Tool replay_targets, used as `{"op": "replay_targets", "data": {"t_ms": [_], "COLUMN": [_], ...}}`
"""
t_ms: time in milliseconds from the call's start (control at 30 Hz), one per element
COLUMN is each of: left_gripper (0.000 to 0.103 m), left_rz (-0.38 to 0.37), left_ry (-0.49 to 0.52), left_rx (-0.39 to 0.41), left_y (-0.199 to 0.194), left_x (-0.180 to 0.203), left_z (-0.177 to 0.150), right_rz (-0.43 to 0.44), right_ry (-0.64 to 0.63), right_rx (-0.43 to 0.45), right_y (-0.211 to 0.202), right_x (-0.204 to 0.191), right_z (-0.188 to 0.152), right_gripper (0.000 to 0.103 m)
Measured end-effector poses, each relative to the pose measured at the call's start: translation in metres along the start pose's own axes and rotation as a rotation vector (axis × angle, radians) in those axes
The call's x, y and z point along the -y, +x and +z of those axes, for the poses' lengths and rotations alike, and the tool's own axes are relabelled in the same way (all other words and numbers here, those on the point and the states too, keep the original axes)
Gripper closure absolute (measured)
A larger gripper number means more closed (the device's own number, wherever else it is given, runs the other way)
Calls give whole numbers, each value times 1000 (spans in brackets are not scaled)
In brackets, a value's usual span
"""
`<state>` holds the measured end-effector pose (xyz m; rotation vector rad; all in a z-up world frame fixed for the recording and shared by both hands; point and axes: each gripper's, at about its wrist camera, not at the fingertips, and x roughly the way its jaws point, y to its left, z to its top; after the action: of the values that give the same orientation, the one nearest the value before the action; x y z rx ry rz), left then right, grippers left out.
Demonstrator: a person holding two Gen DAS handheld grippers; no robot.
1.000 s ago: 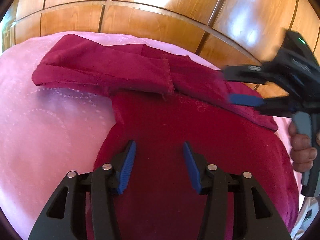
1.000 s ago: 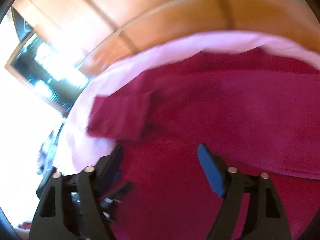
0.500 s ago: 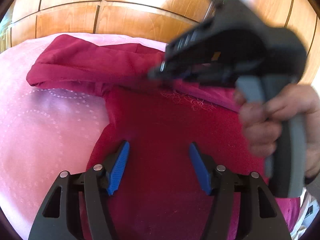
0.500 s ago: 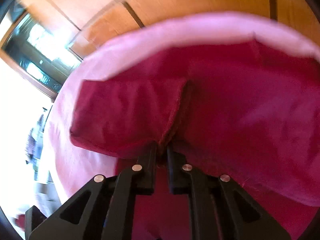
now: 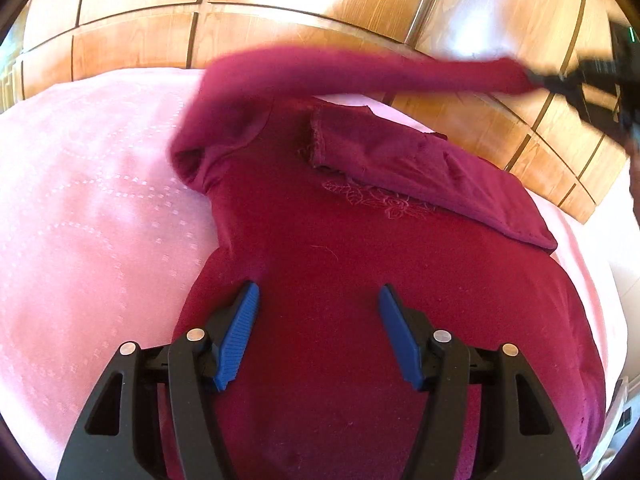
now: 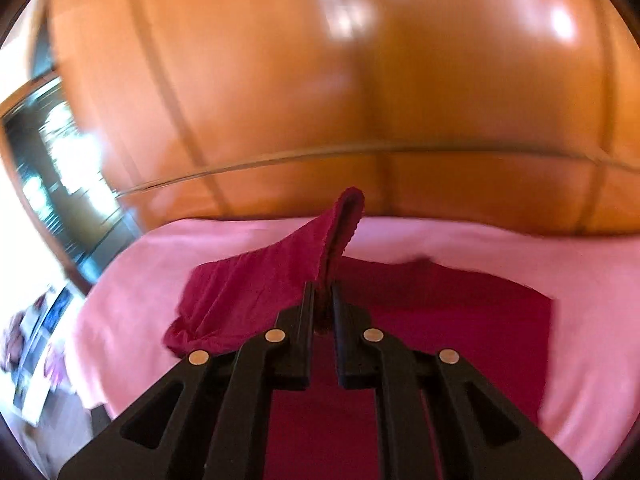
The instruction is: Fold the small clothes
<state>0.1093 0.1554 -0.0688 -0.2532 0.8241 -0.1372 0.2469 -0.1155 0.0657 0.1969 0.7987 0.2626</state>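
A dark red long-sleeved top lies flat on a pink bed cover. My left gripper is open and empty, low over the top's lower body. My right gripper is shut on the cuff of one sleeve and holds it lifted. In the left wrist view that sleeve stretches in the air from the left shoulder across to the right gripper at the upper right. The other sleeve lies folded across the chest.
A glossy wooden panelled wall runs close behind the bed. The bed's right edge drops off beside the top. A dark window or cabinet shows at the left of the right wrist view.
My right gripper closed on the sleeve cuff lying at the left, then lifted it and pulled it up and across to the right. My left gripper stayed open over the top.
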Motion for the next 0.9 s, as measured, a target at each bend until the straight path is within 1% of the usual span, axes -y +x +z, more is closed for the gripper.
{"op": "replay_targets", "data": {"t_ms": [33,167,267,400,467,567,633,667,700,733,767,833,900], "left_gripper": [42,42,42,42,42,42,42,42,42,42,42,42,42], "left_rz": [3,14,23,34,42,49,34,18,13,13,12,9,17], "left_ry": [1,11,18,25,31,32,31,21,13,10,4,-19,-47], "left_rx": [-1,-5,-8,-12,-15,-38,-65,-68,-61,-52,-46,-19,6], "left_y": [1,1,3,3,3,3,-1,-6,-10,-15,-17,-22,-22], "left_x": [0,3,6,8,9,12,12,10,7,4,0,-8,-19], "left_z": [1,1,2,2,3,7,13,18,22,27,33,47,67], "right_rz": [-42,-140,-172,-193,-182,-174,-162,-157,-162,-162,-166,-158,-147], "right_ry": [24,122,193,252,288,295,287,277,271,263,245,213,187], "right_rx": [-13,-78,-108,-135,-132,-141,-136,-133,-128,-114,-87,-65,-57], "right_y": [2,12,20,30,32,32,31,26,19,17,10,3,4], "right_x": [17,73,100,120,125,133,132,130,131,130,126,118,109], "right_z": [-7,-29,-47,-64,-69,-73,-71,-70,-70,-68,-66,-61,-57], "right_gripper": [96,96,96,97,97,96,95,90,72,61,58,58,57]}}
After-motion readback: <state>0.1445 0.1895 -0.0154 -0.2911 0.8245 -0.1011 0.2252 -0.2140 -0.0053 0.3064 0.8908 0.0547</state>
